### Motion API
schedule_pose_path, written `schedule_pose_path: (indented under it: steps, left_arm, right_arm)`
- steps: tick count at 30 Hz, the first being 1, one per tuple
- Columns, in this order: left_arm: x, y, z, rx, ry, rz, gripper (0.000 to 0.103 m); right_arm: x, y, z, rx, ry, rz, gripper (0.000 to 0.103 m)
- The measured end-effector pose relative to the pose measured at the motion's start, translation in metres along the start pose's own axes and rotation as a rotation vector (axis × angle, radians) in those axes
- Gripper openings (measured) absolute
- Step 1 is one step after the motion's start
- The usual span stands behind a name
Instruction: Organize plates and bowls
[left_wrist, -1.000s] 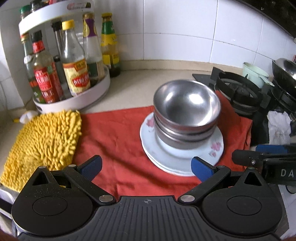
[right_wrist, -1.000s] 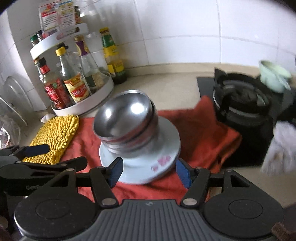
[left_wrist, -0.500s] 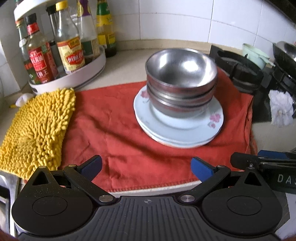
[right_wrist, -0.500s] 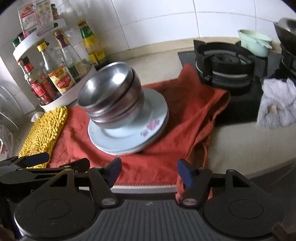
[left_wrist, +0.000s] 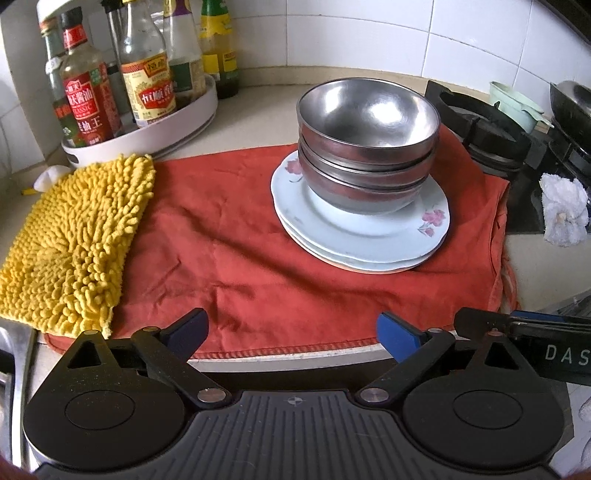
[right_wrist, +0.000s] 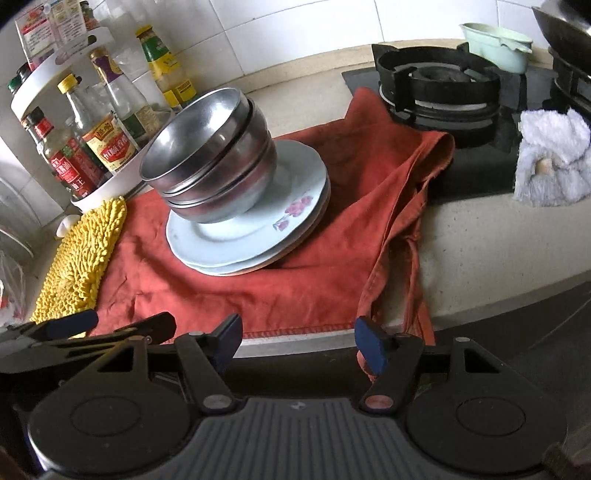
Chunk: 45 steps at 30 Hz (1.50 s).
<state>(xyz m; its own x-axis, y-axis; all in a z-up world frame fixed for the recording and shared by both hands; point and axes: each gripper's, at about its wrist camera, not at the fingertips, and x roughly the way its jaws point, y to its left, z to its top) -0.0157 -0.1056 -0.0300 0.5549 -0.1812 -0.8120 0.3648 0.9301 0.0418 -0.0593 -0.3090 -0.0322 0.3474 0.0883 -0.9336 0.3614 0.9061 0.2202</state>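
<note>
Counted 3 steel bowls (left_wrist: 367, 122), nested in 1 stack. Under them approx 3 white floral plates (left_wrist: 354, 229), also 1 stack; exact no. hard to tell from the rims. 1 red cloth (left_wrist: 229, 258), 1 yellow chenille mitt (left_wrist: 70, 236), 1 white rag (left_wrist: 563, 208). Bottles (left_wrist: 147, 77) on the round rack (left_wrist: 173, 125): at least 6 seen, more prob. hidden behind. 1 green cup (left_wrist: 513, 105). 2 tongs: left (left_wrist: 291, 334), right (right_wrist: 297, 338).
</note>
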Motion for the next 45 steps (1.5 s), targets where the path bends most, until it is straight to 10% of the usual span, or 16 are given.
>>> schedule_pose_path:
  steps: [45]
  left_arm:
    - [-0.012,0.003,-0.005,0.036,-0.05,0.04,0.09]
  right_arm:
    - [0.0,0.021,0.0,-0.064,0.004,-0.021,0.063]
